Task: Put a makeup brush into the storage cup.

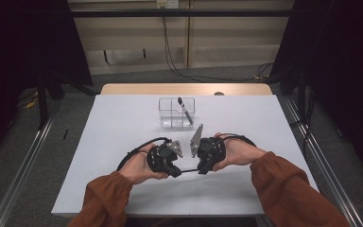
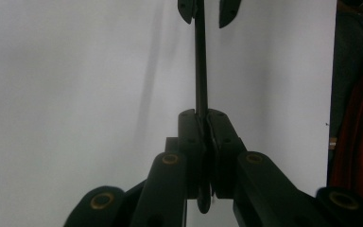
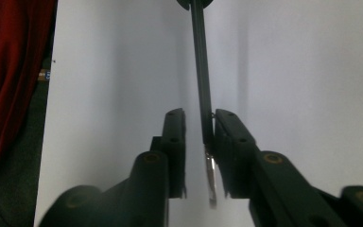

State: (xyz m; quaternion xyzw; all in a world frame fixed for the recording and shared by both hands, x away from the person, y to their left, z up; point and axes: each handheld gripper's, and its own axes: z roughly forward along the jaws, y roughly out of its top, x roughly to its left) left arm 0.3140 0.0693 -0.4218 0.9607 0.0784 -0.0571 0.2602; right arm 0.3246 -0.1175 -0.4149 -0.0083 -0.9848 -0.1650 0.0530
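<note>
A thin black pen (image 1: 187,170) spans level between my two grippers, just above the white table (image 1: 123,118). My left gripper (image 2: 202,116) is shut on one end of the pen (image 2: 201,71), both pads pressing on it. My right gripper (image 3: 199,116) stands open around the other end. There the pen (image 3: 199,61) rests against one jaw, and a gap shows beside the other. Its silvery end pokes back between the jaws. In the high view the left gripper (image 1: 176,172) and right gripper (image 1: 201,169) face each other near the front of the table.
A clear divided container (image 1: 177,113) stands at the middle of the table behind the grippers, with another dark pen (image 1: 185,110) leaning in it. Rust-orange sleeves (image 1: 283,177) come in from the front edge. Metal rails run along both sides of the table.
</note>
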